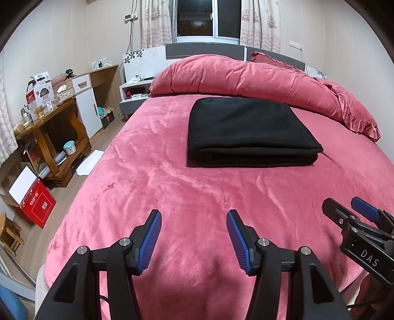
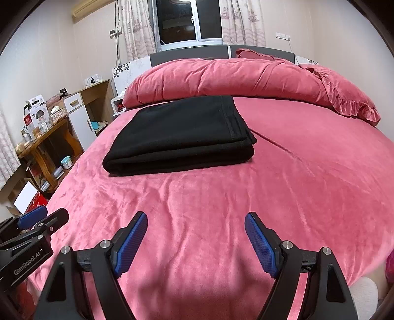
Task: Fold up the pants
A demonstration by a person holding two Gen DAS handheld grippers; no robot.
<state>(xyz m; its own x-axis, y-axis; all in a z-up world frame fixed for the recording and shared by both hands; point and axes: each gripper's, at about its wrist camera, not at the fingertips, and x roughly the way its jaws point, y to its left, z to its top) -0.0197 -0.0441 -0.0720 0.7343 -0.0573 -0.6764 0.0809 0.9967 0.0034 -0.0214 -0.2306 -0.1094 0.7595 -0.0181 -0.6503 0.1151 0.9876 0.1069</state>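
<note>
My left gripper (image 1: 194, 236) and right gripper (image 2: 195, 242), jaws spread and holding nothing, hover over the bed's (image 1: 147, 177) bare near edge, well short of the folded pants (image 1: 248, 130), whose seam shows only in the right view.

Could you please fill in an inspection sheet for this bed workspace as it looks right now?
Surface: pink bedspread, lightly wrinkled, bare near the grippers.
Job's things: black pants folded into a neat flat stack mid-bed, touched by neither gripper.
Clutter: rolled pink duvet and frilled pillow behind the pants at the headboard end.
Grippers: left gripper and right gripper both open, empty, near the bed's front edge.
Cables: cord hanging down the far wall from an outlet.
Surroundings: wooden table crowded with boxes, red box on the floor, dark window with curtains.
</note>
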